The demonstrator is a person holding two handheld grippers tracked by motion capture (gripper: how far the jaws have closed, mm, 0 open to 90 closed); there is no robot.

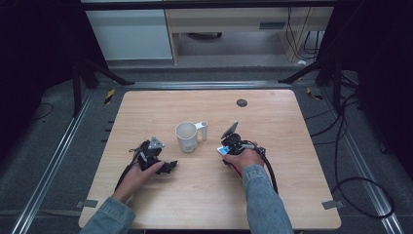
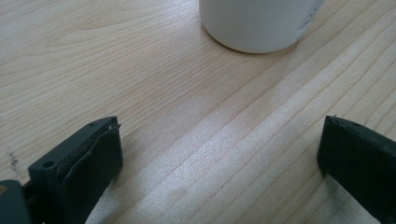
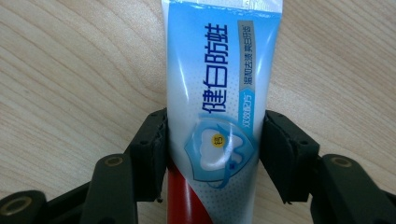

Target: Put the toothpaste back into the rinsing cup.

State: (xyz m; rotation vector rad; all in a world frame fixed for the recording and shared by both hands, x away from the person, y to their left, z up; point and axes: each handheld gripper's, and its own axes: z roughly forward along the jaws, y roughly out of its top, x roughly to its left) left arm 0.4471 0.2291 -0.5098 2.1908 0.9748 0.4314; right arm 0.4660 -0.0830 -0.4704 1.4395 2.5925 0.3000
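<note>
Our right gripper [image 3: 212,149] has its jaws pressed against both sides of a blue-and-white toothpaste tube [image 3: 219,84] lying on the wooden table [image 1: 272,195], right of centre in the high view. Over at lower left, our left gripper [image 2: 219,163] stands wide open with nothing between the jaws — bare wood under them, resting low on the table. Near the middle of the high view stands a white mug [image 1: 187,136], upright, handle to the right — its inside looks empty.
</note>
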